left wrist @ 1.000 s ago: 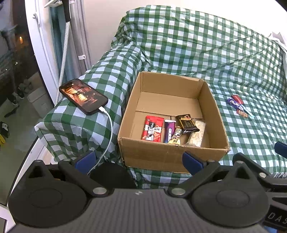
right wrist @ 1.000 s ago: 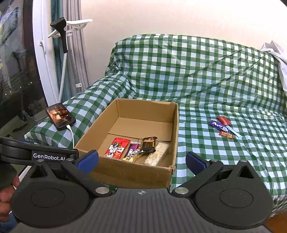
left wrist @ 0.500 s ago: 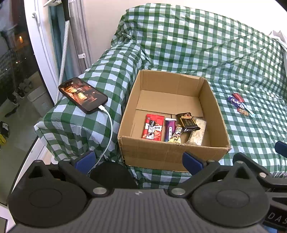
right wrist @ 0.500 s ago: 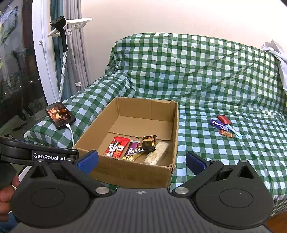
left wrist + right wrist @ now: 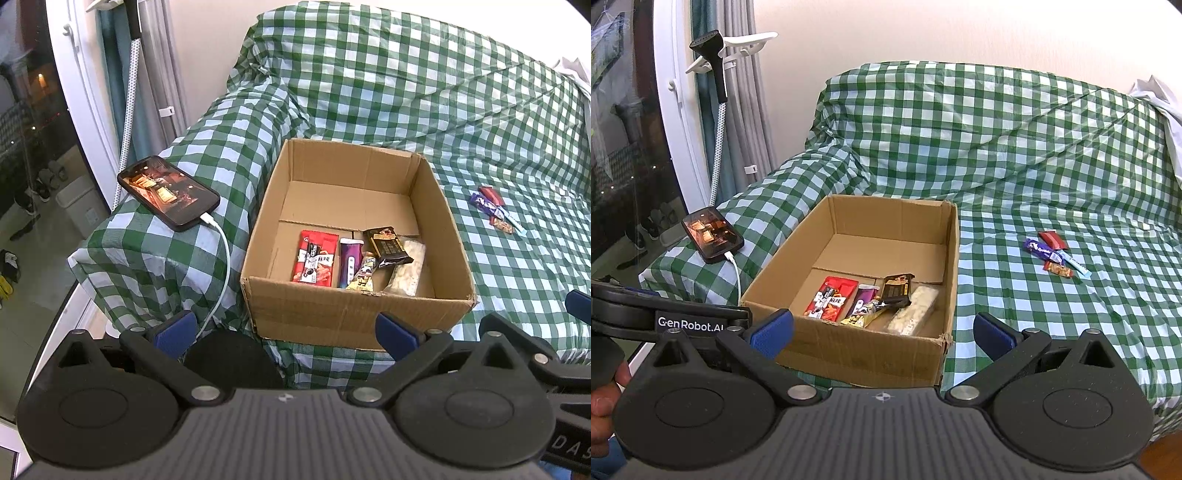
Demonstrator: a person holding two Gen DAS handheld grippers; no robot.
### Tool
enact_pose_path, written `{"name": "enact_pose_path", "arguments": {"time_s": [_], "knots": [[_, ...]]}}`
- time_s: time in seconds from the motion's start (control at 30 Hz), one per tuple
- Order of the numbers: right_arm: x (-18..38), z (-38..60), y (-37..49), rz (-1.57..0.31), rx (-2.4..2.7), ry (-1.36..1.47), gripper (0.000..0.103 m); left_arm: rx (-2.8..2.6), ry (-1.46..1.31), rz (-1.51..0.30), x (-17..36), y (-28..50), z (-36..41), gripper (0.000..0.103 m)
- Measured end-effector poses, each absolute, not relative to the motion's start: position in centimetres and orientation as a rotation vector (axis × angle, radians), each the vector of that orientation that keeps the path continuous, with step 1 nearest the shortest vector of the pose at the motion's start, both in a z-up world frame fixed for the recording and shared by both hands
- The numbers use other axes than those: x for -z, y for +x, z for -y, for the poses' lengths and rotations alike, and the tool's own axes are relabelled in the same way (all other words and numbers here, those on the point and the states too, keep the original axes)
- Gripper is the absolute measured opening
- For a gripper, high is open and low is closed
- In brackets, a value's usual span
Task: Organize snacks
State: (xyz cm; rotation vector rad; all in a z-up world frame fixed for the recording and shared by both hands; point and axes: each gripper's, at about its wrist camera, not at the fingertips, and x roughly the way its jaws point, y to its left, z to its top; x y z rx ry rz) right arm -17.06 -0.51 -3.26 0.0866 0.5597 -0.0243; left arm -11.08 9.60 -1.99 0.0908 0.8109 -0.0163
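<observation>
Both tools, the left tool point(image 5: 284, 330) and right tool point(image 5: 882, 332), stood wide and empty. The loose snack bars point(image 5: 1055, 254) lay at right of frame on the checked sofa cover point(image 5: 1015, 166), well apart from the cardboard box point(image 5: 857, 350). They looked light, thin and crinkly-slick, best pinched across the middle of one wrapper.

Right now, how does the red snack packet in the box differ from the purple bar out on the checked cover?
The red snack packet is wide and flat; the purple bar is slim and narrow. The red snack packet lies inside the cardboard box in a row with other snacks; the purple bar lies outside it on the checked cover, bunched with a few small wrappers. Both lie flat, and neither gripper holds them.
</observation>
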Motion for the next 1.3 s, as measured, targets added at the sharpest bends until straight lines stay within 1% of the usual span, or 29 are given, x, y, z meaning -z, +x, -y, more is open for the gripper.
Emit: {"name": "enact_pose_path", "arguments": {"time_s": [0.77, 1.3], "knots": [[4.8, 1.9, -15.9, -0.631, 0.021, 0.152, 0.102, 0.019, 0.135, -0.867, 3.3, -10.0, -8.6, 0.103], [6.2, 5.2, -14.8, -0.656, 0.022, 0.257, 0.102, 0.021, 0.241, -0.89, 4.1, -7.6, -5.1, 0.103]]}}
